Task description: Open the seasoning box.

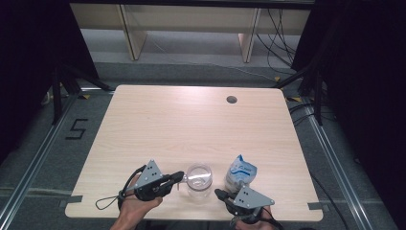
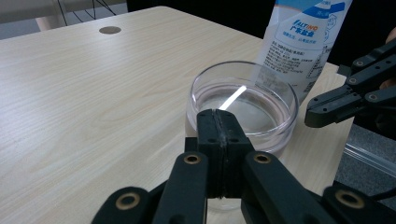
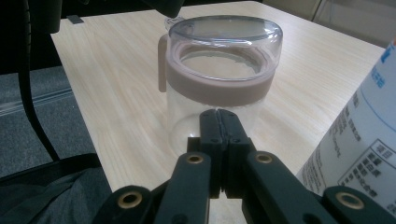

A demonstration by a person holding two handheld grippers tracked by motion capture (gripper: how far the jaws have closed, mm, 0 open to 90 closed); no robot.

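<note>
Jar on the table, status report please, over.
Left gripper shut, at the clear jar. Right gripper shut, empty, facing jar. White pouch upright right of jar. Nothing in the way.

Both hands hold their tools low and level, left tool [image 1: 180, 176] and right tool [image 1: 219, 193] clamped shut.

Clear jar and salt bag at the table's near edge

A lidded transparent jar [image 1: 198, 180] with a mauve band is stood upright; a white-and-blue bag [image 1: 240, 171] is stood just beside it, toward the right corner.
</note>
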